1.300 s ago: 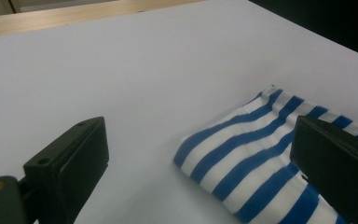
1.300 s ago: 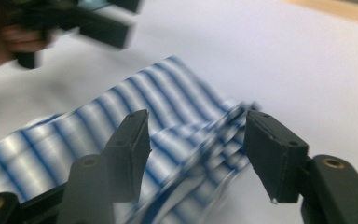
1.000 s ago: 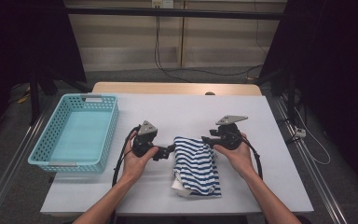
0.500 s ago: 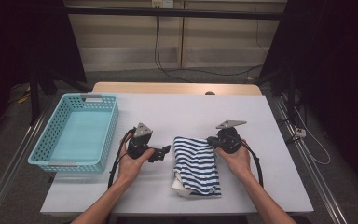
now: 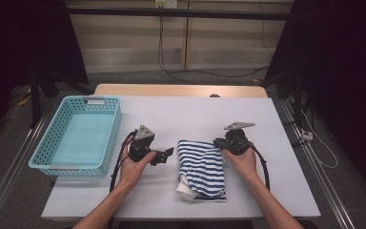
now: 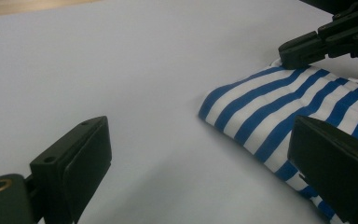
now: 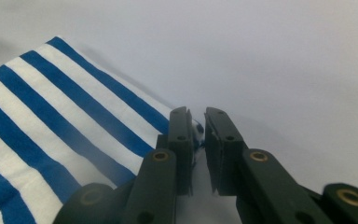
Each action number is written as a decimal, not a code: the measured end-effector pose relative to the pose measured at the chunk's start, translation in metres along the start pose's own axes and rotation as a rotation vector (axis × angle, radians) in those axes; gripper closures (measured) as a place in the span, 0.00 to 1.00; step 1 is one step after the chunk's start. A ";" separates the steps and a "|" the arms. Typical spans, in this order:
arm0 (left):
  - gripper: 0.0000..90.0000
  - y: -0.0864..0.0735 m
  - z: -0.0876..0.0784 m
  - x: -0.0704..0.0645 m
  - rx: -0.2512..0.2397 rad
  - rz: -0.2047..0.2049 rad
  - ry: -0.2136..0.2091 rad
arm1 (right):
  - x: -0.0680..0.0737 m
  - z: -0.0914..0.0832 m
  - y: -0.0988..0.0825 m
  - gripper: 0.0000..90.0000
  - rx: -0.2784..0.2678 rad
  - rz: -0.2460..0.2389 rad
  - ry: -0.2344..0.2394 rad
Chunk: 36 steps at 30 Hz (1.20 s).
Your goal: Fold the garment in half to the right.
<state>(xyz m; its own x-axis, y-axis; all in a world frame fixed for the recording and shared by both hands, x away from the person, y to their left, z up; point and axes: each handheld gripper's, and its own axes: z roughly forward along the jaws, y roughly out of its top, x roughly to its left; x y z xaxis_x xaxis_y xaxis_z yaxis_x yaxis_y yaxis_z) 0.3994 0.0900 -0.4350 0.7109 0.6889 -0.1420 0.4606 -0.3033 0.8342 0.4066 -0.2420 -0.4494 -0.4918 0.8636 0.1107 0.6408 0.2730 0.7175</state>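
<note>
Against a second ago, the left tool [image 5: 167,153] is held just left of the striped cloth [image 5: 201,168], no longer over its edge, jaws wide and empty. The right tool [image 7: 196,135] has just been closing and is now pinched on the cloth's far right corner. The basket [image 5: 106,138] is seen well left of the cloth; bare bench [image 5: 181,114] lies beyond it.

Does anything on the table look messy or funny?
A little. The folded striped cloth has a white corner poking out untidily at its near left end. The blue basket sits straight at the left.
</note>
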 end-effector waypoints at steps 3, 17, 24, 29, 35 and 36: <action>0.07 -0.002 0.000 -0.001 0.000 -0.001 -0.004 | 0.000 0.001 -0.001 0.91 0.004 -0.016 -0.006; 0.07 0.000 -0.015 0.006 -0.044 -0.025 -0.027 | -0.010 -0.008 -0.001 0.66 -0.065 0.026 -0.008; 0.06 -0.004 -0.031 0.009 -0.050 -0.009 -0.008 | -0.007 -0.030 -0.005 0.40 -0.155 0.037 0.050; 0.07 -0.005 -0.035 0.008 -0.066 -0.043 -0.043 | 0.000 -0.044 -0.010 0.35 -0.194 0.010 0.050; 0.06 -0.010 -0.042 0.003 -0.062 -0.015 -0.008 | 0.009 -0.060 -0.023 0.31 -0.226 -0.016 0.093; 0.06 -0.011 -0.043 0.003 -0.048 0.000 -0.002 | 0.010 -0.060 -0.025 0.29 -0.221 -0.011 0.101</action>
<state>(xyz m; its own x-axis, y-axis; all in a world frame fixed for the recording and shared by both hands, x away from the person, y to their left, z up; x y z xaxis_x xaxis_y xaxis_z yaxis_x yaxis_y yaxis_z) 0.3738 0.1240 -0.4220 0.7119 0.6876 -0.1430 0.4344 -0.2710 0.8590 0.3502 -0.2655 -0.4246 -0.5618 0.8113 0.1619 0.4955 0.1734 0.8511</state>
